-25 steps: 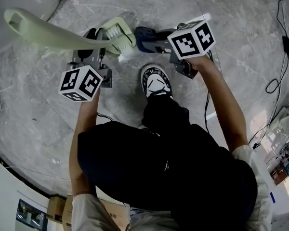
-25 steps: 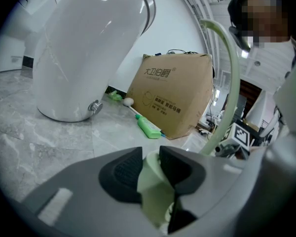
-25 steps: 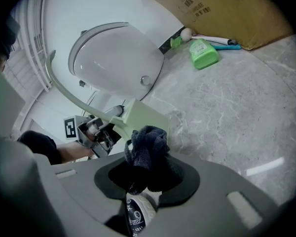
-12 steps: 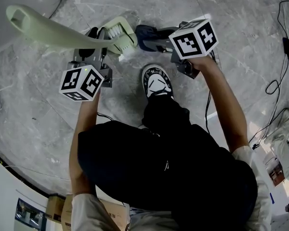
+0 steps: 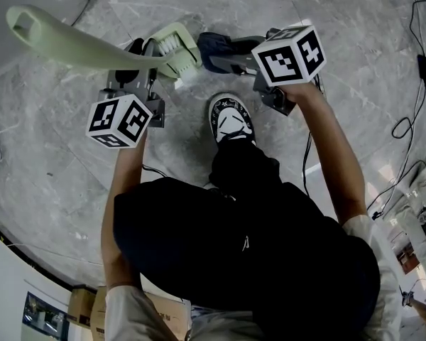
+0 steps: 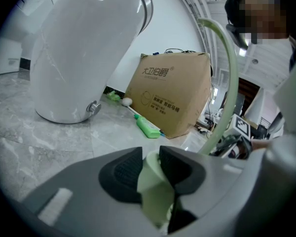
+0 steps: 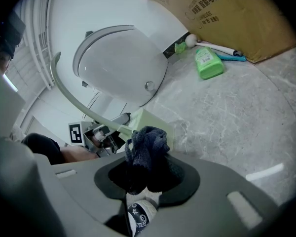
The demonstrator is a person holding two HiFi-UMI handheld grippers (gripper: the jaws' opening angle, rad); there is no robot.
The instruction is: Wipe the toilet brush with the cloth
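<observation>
A pale green toilet brush (image 5: 92, 47) lies across the head view, its long curved handle reaching up left and its white-bristled head (image 5: 175, 50) at the centre. My left gripper (image 5: 138, 61) is shut on the brush just behind the head; the green neck (image 6: 155, 181) sits pinched between its dark pads. My right gripper (image 5: 231, 57) is shut on a dark blue cloth (image 5: 211, 51), which touches the right side of the brush head. In the right gripper view the bunched cloth (image 7: 147, 149) rises from the jaws against the green brush head (image 7: 153, 122).
A white toilet (image 6: 84, 48) stands on the grey marble floor (image 5: 57, 155). A cardboard box (image 6: 170, 93) and a green bottle (image 6: 148, 128) lie beside it. The person's patterned shoe (image 5: 230, 119) is below the grippers. Cables (image 5: 415, 69) run at the right.
The right gripper and the cloth have shifted slightly up and right along the brush head. The brush and the left gripper have barely moved.
</observation>
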